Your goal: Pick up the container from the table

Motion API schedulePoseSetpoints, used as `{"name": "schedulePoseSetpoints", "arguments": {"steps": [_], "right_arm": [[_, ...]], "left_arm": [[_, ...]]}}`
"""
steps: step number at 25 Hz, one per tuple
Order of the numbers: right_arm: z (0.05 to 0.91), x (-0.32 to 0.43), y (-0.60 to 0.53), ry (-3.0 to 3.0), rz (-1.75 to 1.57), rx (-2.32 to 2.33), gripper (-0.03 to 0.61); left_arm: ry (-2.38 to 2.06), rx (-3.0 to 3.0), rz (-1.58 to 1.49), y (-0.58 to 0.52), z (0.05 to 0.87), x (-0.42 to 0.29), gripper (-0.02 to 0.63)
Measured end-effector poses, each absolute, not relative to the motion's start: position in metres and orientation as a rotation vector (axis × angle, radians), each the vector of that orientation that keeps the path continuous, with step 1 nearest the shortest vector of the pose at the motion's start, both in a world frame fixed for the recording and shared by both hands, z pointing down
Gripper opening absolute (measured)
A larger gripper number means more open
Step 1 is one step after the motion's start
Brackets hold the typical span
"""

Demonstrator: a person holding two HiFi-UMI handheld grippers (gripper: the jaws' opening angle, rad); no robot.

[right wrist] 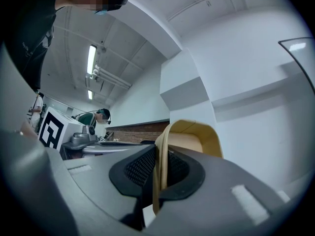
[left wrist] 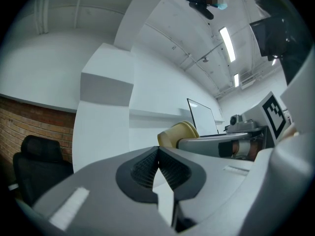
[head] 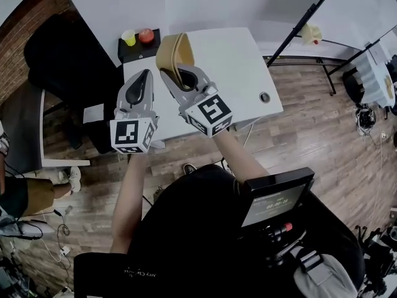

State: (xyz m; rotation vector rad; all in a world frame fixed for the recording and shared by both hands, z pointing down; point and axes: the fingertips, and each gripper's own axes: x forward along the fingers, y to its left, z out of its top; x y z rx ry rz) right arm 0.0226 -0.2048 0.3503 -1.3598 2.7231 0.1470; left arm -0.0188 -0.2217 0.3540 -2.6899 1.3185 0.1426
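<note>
A beige, soft-walled container (head: 173, 53) hangs in the air above the white table (head: 236, 61). My right gripper (head: 178, 74) is shut on its rim. In the right gripper view the thin beige wall (right wrist: 193, 133) runs edge-on between the black pads (right wrist: 139, 168) of the right gripper (right wrist: 160, 170). My left gripper (head: 144, 78) is raised just left of the right one, shut with nothing in it. In the left gripper view the left gripper's (left wrist: 157, 167) pads meet at the tips. The container (left wrist: 177, 133) and the right gripper's body (left wrist: 216, 144) show beyond them to the right.
A black tray (head: 138, 49) at the table's far left corner carries a yellow cup (head: 128, 37) and a red object (head: 146, 35). A black chair (head: 65, 61) stands left of the table. A dark stand (head: 304, 23) leans at the right. Another person (head: 18, 191) is at the left edge.
</note>
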Motion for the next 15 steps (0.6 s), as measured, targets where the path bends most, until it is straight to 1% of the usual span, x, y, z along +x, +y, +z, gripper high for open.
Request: {"name": "schedulePoseSetpoints", "arguments": {"steps": [15], "right_arm": [[0.351, 0.020, -0.177, 2.772, 0.239, -1.244, 0.052]], "left_arm": [[1.292, -2.657, 0.192, -0.196, 0.353, -0.026, -0.002]]}}
